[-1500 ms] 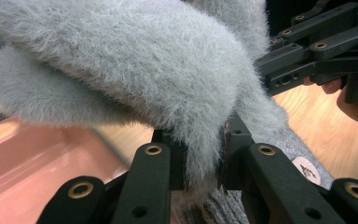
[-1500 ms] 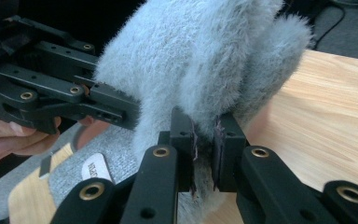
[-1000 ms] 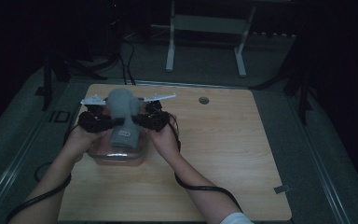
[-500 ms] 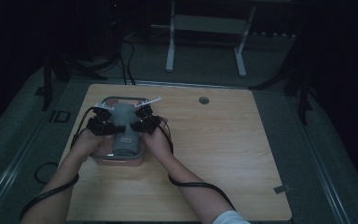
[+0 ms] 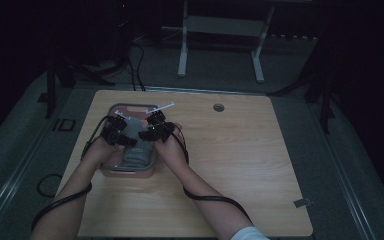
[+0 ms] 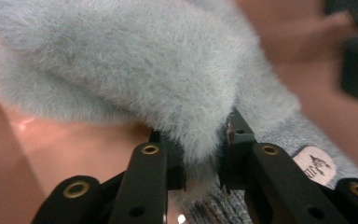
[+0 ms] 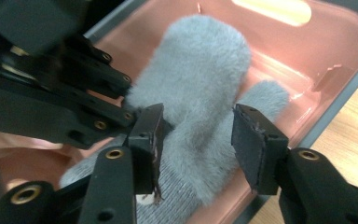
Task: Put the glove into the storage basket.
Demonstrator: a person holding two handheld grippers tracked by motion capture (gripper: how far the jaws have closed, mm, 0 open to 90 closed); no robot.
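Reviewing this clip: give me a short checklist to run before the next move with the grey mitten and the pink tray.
1. Grey mitten lies inside the pink tray: ok.
2. Left gripper released: not ok, its jaws pinch the fluffy edge.
3. Right gripper released: ok, the jaws have just been opening and stand apart around the mitten.
4. Tray sits flat on the wooden table: ok.
5. Cuff fully within the tray: cannot tell.

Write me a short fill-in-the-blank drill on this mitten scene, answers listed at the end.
1. The fluffy grey mitten lies in a ____ tray.
2. The left gripper is ____ on the mitten's fluffy edge.
3. The right gripper has its jaws ____, pads clear of the mitten.
4. The tray rests on a ____ table.

Answers: pink; shut; open; wooden
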